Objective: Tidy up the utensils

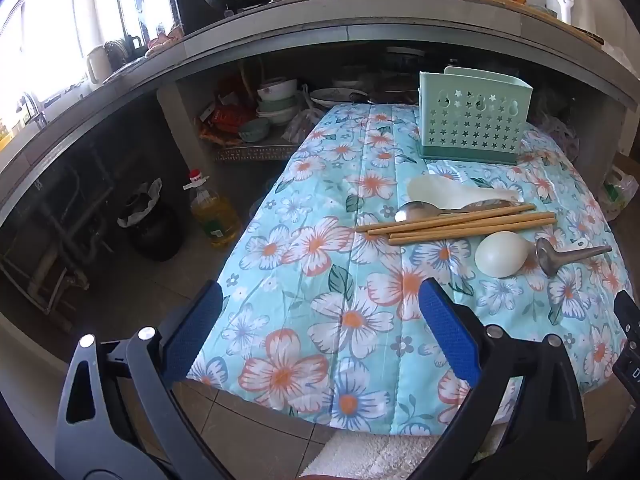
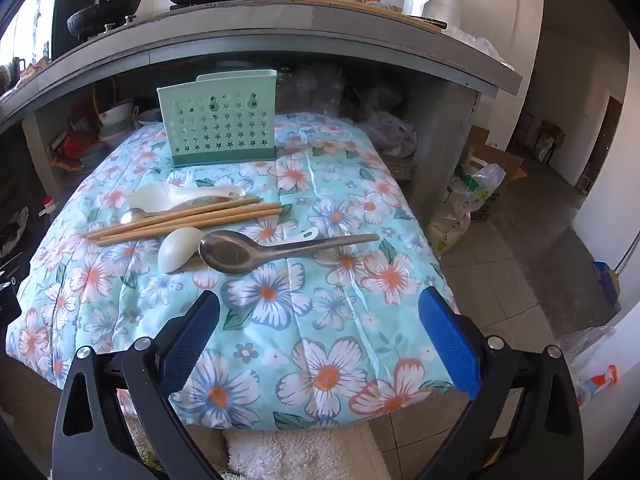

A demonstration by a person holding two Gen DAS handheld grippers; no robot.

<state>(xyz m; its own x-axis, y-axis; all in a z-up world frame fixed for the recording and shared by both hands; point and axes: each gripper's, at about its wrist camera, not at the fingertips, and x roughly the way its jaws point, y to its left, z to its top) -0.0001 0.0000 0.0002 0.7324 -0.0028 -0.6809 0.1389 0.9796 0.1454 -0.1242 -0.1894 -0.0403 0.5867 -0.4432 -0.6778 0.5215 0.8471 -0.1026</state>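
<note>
the left gripper [image 1: 320, 312] hangs over the near left part of the floral cloth [image 1: 320, 320] that covers the worktop, its blue fingers [image 1: 448, 332] spread wide with nothing between them. the right gripper [image 2: 320, 316] hovers above the near edge of the same cloth, likewise spread and holding nothing.

the utensils lie in a loose cluster in the middle of the cloth. a bundle of wooden chopsticks [image 2: 184, 220] lies crosswise, resting on a small metal spoon [image 2: 134, 215] and just in front of a white rice paddle [image 2: 180, 196]. nearer the grippers, a white spoon [image 2: 178, 249] lies bowl-down, touching a large metal spoon [image 2: 280, 249] whose handle points to the right.

at the far end of the cloth stands a mint-green utensil holder [image 2: 220, 120], upright, its front wall pierced with star-shaped holes. it sits well apart from the grippers and just behind the cluster.
</note>
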